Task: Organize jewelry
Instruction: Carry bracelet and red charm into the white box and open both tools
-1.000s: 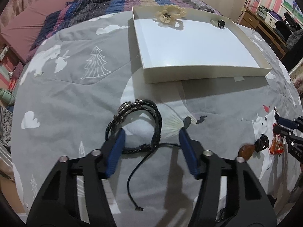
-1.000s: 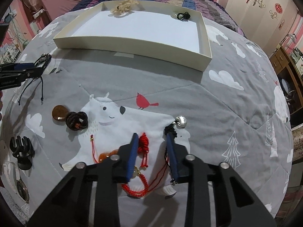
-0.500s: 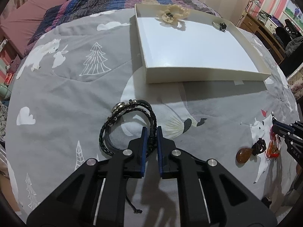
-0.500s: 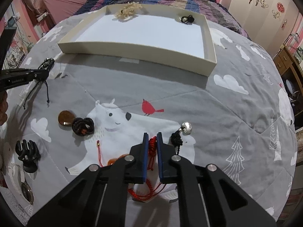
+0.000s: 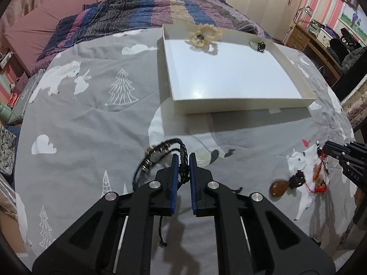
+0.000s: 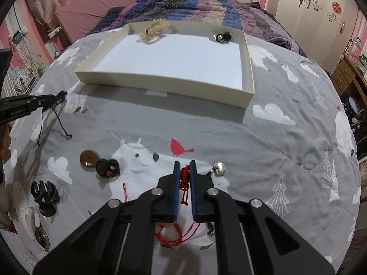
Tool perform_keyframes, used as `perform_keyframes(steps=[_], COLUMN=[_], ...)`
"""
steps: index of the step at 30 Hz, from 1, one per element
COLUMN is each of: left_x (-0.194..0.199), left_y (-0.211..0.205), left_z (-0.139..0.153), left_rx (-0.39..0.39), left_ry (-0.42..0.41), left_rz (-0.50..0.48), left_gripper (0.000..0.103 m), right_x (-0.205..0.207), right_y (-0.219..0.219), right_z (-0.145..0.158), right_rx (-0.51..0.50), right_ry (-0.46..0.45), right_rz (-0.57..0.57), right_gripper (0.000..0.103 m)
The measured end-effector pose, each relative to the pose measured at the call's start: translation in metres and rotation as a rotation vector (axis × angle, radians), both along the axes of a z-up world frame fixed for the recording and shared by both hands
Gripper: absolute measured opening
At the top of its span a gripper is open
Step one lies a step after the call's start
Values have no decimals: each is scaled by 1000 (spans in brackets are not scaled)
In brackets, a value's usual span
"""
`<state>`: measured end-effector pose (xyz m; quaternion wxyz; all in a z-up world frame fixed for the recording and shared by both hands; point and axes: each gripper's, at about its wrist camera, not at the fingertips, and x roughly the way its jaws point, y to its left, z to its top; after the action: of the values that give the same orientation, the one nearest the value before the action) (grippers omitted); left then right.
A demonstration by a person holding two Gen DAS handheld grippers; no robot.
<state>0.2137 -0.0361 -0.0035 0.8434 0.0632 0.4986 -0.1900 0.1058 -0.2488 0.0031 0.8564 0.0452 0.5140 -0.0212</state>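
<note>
My left gripper (image 5: 182, 160) is shut on a black braided bracelet (image 5: 158, 154) with metal beads, raised a little off the grey bedspread, its cords dangling below. My right gripper (image 6: 184, 168) is shut on a red knotted cord (image 6: 184, 178), which trails under the fingers onto the bedspread. A white shallow box (image 5: 238, 107) (image 6: 160, 84) lies ahead on the bed, holding a cream flower piece (image 5: 203, 35) (image 6: 154, 29) and a small black item (image 5: 260, 45) (image 6: 223, 37) at its far wall. From the right wrist view the left gripper (image 6: 56, 98) shows at the left edge.
On the bedspread lie an amber pendant with a black knot (image 6: 98, 161) (image 5: 284, 184), a small silver bell (image 6: 219, 168), a black hair claw (image 6: 44, 193) and a watch (image 6: 40, 235). A striped blanket (image 5: 160, 9) covers the bed's far end. A wooden desk (image 5: 312, 41) stands right.
Both grippers have gone from open to shut, the left on the black bracelet, the right on the red cord. The left has lifted the bracelet slightly off the bedspread.
</note>
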Motion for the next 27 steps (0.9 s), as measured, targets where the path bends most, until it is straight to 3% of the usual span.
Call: perform_keyframes(steps=[10,16,22,27], left_x=[8,25,68,118], left_y=[-16,-32,-52,-78], left_z=[24,56,77,64], left_rx=[-32,-82,-139,-146], left_ry=[-44,-84,-67,-25], left_rz=[-15,-38,-31,-16], left_gripper=[7,7,7,7], right_x=[26,63,112,167], right_y=[-11,-19,-26,-37], right_z=[27,60,89,86], right_rx=[-22,-39,-65,-87], right_ry=[-79,-150,-193,-192], right_rz=[-4,-13,-23,-62], right_gripper=[7,7,7,7])
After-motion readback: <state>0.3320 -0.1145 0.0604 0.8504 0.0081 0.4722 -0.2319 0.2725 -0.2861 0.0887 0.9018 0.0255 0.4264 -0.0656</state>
